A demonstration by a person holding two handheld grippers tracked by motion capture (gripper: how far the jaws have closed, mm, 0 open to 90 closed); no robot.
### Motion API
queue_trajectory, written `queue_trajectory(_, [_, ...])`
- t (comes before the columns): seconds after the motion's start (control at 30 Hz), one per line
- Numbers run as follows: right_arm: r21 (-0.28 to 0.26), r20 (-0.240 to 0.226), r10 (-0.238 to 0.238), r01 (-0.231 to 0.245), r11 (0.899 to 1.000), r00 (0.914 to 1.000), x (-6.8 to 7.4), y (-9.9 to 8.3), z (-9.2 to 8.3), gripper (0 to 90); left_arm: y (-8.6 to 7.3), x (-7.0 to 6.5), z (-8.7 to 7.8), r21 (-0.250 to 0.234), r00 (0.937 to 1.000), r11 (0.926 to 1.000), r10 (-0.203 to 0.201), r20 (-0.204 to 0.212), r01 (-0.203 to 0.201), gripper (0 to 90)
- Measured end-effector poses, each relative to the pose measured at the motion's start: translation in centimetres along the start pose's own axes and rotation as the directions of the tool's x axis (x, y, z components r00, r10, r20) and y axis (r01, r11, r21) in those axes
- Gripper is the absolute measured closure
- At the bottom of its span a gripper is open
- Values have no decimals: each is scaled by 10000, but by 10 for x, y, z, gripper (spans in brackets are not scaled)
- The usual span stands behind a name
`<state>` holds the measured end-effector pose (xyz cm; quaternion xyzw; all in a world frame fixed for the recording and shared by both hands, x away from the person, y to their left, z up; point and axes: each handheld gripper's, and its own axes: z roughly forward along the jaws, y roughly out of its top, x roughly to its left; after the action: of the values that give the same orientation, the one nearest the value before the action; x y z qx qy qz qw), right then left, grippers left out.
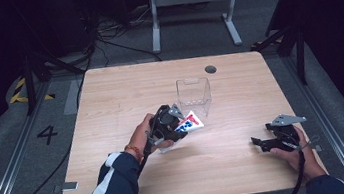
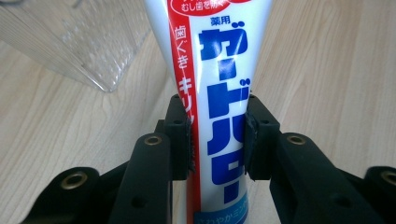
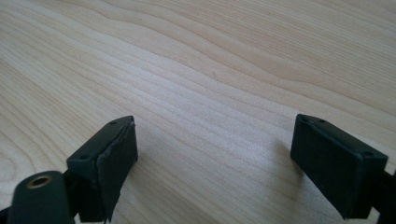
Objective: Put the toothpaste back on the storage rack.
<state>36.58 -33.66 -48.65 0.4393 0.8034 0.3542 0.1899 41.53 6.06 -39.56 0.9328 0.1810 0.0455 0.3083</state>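
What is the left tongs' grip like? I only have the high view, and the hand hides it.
Observer: The left tongs are shut on the toothpaste tube, one pad on each side of its body.
Operator: Is the clear box close to them?
Observer: Its ribbed corner shows up-left of the tube in the left gripper view, with bare table between them.
Operator: And the right tongs?
Observer: The right tongs are open wide, with nothing but wood grain between the pads.
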Motion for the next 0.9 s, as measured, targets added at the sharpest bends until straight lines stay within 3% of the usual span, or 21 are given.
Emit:
queue_trajectory(0.2, [-3,-1,0,0,10000,10000,0,0,0,150,4,-4,-22,-874,9994,9956,342,-105,-349,687])
queue_trajectory(0.43, [-6,-4,13,-13,10000,10000,0,0,0,150,15,-7,-48,-1770,9974,9816,680,-235,-711,687])
queue_trajectory(0.67, [-1,-1,0,0,10000,10000,0,0,0,150,26,-1,-61,-2539,9980,9654,532,-338,-600,688])
queue_trajectory(0.9, [-5,-8,5,-5,10000,10000,0,0,0,150,39,9,-64,-2880,9979,9557,530,-371,-614,688])
